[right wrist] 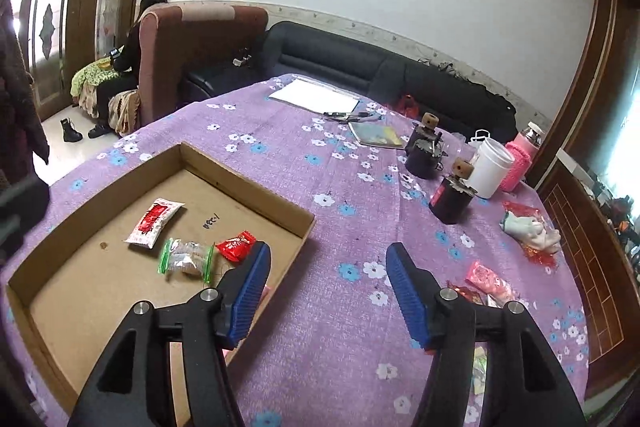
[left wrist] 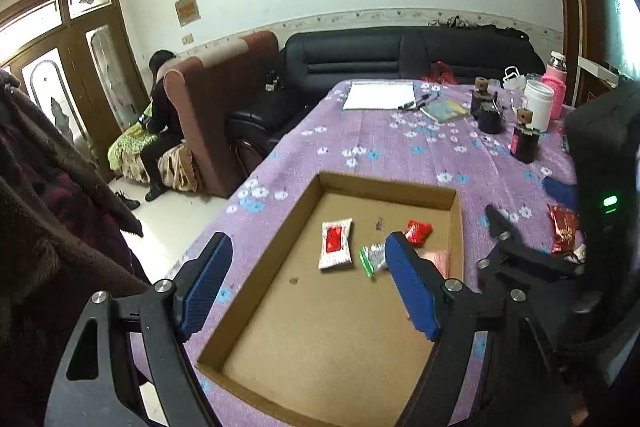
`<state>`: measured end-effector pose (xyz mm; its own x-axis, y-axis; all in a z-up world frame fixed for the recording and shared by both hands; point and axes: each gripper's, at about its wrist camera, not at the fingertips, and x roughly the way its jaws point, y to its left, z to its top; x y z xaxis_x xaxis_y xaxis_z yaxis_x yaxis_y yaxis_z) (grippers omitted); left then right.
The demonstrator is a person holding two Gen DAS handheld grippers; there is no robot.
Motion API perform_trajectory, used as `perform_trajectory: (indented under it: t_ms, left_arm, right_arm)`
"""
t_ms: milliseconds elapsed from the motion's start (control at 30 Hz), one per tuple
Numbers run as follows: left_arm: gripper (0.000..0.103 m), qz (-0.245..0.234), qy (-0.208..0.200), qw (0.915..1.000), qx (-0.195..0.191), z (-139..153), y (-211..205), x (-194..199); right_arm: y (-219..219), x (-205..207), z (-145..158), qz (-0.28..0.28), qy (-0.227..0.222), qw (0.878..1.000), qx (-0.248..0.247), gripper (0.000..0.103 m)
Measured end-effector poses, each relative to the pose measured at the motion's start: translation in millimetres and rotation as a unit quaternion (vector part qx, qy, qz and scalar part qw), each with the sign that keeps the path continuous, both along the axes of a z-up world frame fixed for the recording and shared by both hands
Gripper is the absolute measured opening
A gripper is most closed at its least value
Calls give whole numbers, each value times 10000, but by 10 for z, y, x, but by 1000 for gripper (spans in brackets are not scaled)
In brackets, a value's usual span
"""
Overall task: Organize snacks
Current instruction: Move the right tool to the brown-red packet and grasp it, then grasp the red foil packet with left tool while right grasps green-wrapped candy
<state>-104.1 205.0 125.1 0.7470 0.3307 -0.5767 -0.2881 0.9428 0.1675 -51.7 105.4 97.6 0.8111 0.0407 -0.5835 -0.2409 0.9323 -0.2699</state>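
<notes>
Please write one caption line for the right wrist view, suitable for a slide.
Open right gripper above purple floral tablecloth, beside shallow cardboard box holding three wrapped snacks.

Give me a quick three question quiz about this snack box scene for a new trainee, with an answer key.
1. True or false: the cardboard box is empty.
2. Which packet in the box lies nearest the right tool? A white and red packet B green-edged clear packet C small red packet
3. Fill in: the left tool holds ____.

Key: 1 false, it holds several snack packets. 2 C. 3 nothing; it is open above the box.
</notes>
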Motion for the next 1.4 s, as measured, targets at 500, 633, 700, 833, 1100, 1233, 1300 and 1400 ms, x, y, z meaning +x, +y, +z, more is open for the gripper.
perform_trajectory:
  t_ms: [500,633,700,833,1100,1233,1300,1400]
  left_arm:
    - [79,-516,266,9931,-1017,-298,-122,-183]
    - [79,-852,307,9857,-1423,-403,-271,-196]
    - [79,-1005,391,9821,-1541,-424,-370,-157]
    - [79,-1157,465,9792,-1599,-436,-471,-152]
    - [79,-1044,583,9794,-1630,-452,-414,-146]
    - [79,-1024,601,9782,-1701,-487,-395,-140]
    - [79,-1063,621,9770,-1739,-498,-424,-130]
    - [79,-1160,673,9746,-1796,-503,-472,-127]
  right_arm:
    - [-1013,177,-87,-601,360,9972,274,80]
    - [-1955,340,-160,-1200,699,9836,1148,57]
    - [-2235,392,-223,-1327,891,9761,1475,48]
    - [-2356,529,-336,-1137,1110,9694,1873,40]
    - [-1865,831,-730,-776,1722,9660,1767,40]
    - [-1734,721,-797,-490,1965,9595,1957,28]
    - [-1669,622,-816,-271,2213,9511,2136,27]
    - [-1583,465,-832,178,2548,9351,2456,30]
